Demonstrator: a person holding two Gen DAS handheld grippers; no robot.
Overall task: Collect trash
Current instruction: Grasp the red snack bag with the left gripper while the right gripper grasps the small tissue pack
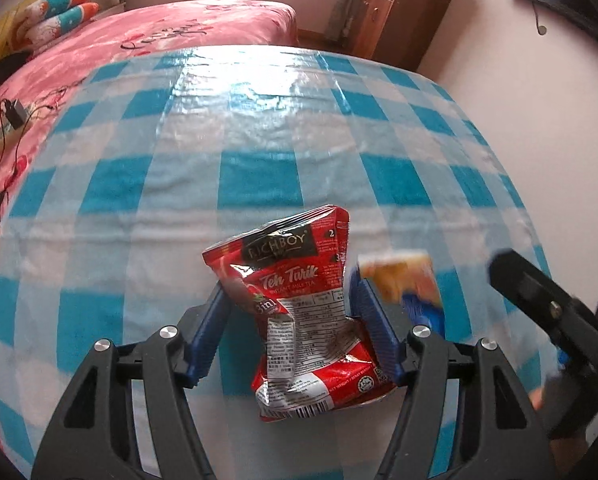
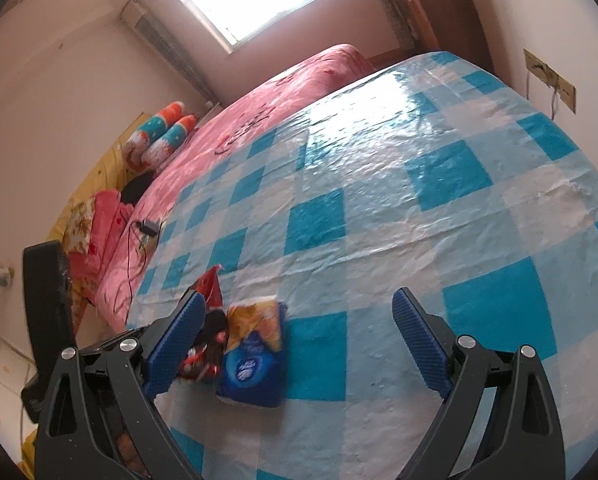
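A crumpled red instant milk tea packet (image 1: 299, 308) sits between the blue pads of my left gripper (image 1: 289, 284), which is shut on it, just above the blue-checked tablecloth (image 1: 259, 140). A blurred blue and yellow packet (image 1: 403, 276) lies just right of it. In the right wrist view the blue and yellow packet (image 2: 255, 364) lies on the cloth beside the red packet (image 2: 209, 288), both close to the left finger of my right gripper (image 2: 299, 298). That gripper stands open with only cloth between its fingers.
The black frame of the other gripper (image 1: 539, 300) reaches in from the right. A pink bed (image 1: 159, 40) borders the table's far side, with rolled pillows (image 1: 59, 12) and a charger with cable (image 1: 13, 114). A wooden cabinet (image 1: 403, 8) stands in the corner.
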